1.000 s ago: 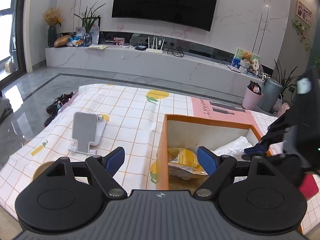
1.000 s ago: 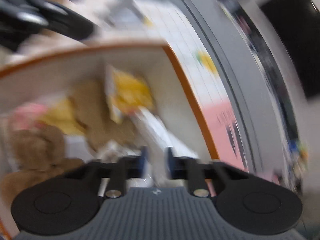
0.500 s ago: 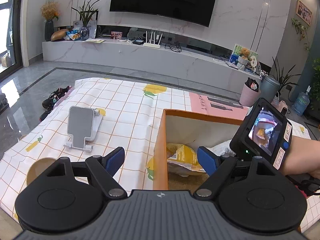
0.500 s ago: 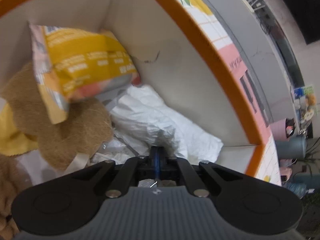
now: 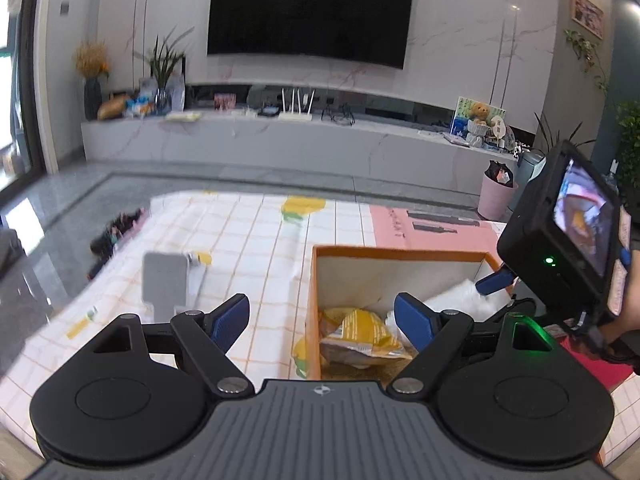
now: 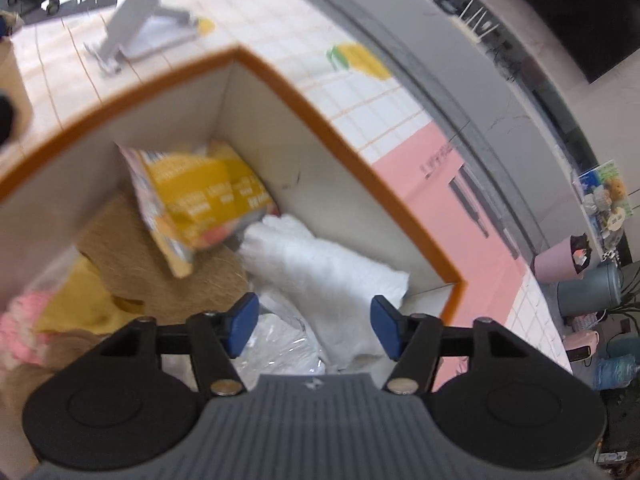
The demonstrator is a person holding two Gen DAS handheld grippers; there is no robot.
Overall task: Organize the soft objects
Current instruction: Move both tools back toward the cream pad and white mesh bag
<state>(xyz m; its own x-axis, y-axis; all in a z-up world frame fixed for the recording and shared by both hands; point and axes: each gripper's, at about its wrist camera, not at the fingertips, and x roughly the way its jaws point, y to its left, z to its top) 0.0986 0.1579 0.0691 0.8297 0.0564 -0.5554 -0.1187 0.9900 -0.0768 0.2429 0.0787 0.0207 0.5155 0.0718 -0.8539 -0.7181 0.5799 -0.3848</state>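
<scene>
Hanging over the orange-rimmed box (image 6: 344, 136), the right gripper (image 6: 314, 330) is pointing steeply down, its jaws having just been opening and now standing wide with nothing pinched. The white soft bundle (image 6: 320, 264) is lying inside the box just beyond and below the blue pads (image 6: 242, 322), beside a yellow snack bag (image 6: 200, 200). The left gripper (image 5: 322, 320) is hovering apart-jawed and empty near the box's side.

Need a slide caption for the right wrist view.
Right gripper open above white bag in the orange box.
</scene>
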